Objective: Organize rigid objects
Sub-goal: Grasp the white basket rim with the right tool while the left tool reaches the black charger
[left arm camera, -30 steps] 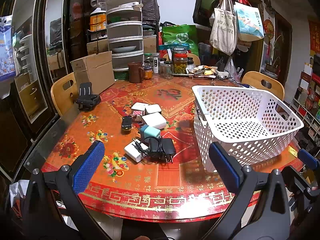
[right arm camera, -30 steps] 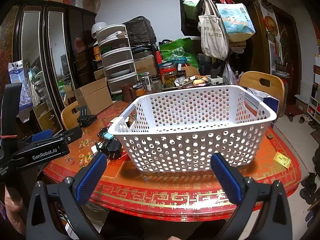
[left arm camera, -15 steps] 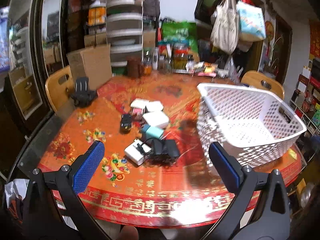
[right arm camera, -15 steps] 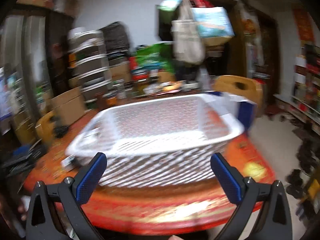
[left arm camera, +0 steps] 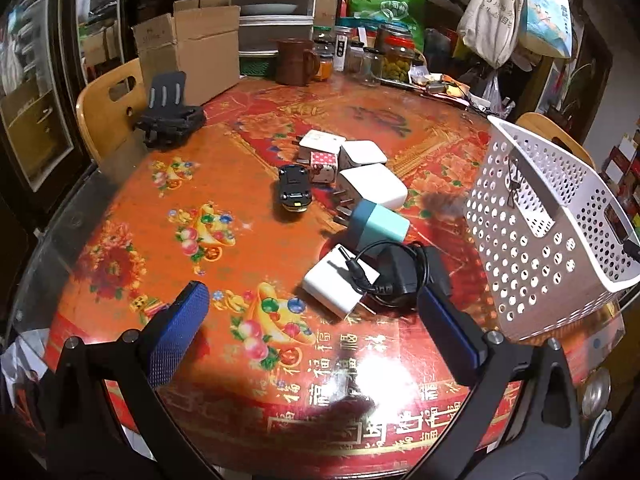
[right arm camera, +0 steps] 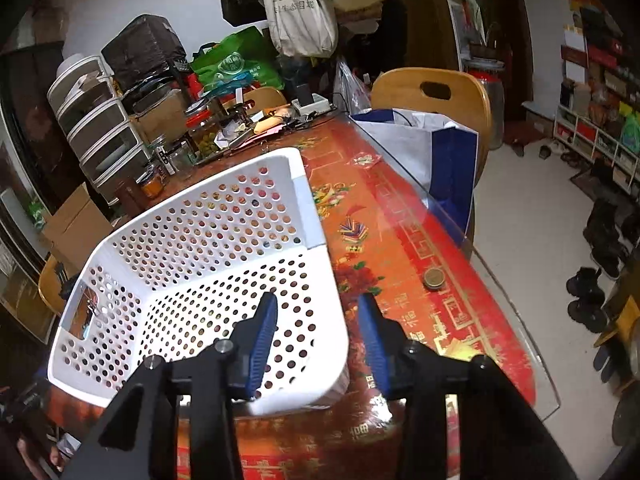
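Observation:
A white perforated basket (left arm camera: 552,216) stands empty at the right of the red table; it also shows in the right wrist view (right arm camera: 208,264). Several chargers lie left of it: a white plug (left arm camera: 336,286) under a black adapter with cable (left arm camera: 400,276), a teal plug (left arm camera: 378,226), white cubes (left arm camera: 372,186), and a small black toy car (left arm camera: 294,188). My left gripper (left arm camera: 316,320) is open, low over the table just before the white plug. My right gripper (right arm camera: 316,320) is half closed and straddles the basket's near right wall, not clamped on it.
A black clamp stand (left arm camera: 170,118), a cardboard box (left arm camera: 192,52), a brown mug (left arm camera: 294,62) and jars (left arm camera: 396,54) sit at the table's far side. A coin-like disc (right arm camera: 434,279) and a blue-white bag (right arm camera: 432,152) lie right of the basket. Wooden chairs surround the table.
My left gripper moved forward and down toward the chargers. My right gripper swung over the basket's right wall and narrowed from wide open.

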{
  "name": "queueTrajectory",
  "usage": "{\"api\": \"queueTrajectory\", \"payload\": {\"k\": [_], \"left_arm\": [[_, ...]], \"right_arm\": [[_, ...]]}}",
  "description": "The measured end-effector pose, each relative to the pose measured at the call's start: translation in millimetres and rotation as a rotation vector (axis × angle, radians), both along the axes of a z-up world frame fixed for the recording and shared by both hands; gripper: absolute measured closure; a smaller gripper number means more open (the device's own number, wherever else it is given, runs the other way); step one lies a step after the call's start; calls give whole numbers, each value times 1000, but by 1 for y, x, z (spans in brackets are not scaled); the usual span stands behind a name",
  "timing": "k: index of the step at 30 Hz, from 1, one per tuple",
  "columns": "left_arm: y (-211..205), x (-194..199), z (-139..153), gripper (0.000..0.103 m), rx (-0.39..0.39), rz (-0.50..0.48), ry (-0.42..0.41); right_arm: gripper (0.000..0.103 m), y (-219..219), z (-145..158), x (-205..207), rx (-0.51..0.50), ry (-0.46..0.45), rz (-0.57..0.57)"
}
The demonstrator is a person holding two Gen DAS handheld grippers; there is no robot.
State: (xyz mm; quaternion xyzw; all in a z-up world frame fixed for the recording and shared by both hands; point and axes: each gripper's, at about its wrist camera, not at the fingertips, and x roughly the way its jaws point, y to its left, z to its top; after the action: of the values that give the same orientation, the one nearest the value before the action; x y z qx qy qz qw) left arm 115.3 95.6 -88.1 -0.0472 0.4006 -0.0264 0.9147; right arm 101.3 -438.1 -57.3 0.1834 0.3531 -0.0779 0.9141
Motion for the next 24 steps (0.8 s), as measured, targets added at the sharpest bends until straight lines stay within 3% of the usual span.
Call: {"api": "queueTrajectory", "payload": {"k": [6, 11, 16, 19, 24], "left_arm": [[-19, 14, -15, 1, 91, -24, 24], [-37, 12, -26, 2, 82, -100, 29], [-76, 10, -24, 2, 93, -168, 17], [-102, 16, -27, 8, 133, -186, 14], [-121, 27, -32, 14, 202, -165, 9]], "right_arm": [[73, 7, 1, 9, -33, 27, 19], [81, 17, 1, 14, -78, 46, 30], [83, 23, 2, 17, -108, 50, 15], [84, 22, 1, 17, -108, 48, 13], [84, 21, 1, 18, -100, 46, 18]]}}
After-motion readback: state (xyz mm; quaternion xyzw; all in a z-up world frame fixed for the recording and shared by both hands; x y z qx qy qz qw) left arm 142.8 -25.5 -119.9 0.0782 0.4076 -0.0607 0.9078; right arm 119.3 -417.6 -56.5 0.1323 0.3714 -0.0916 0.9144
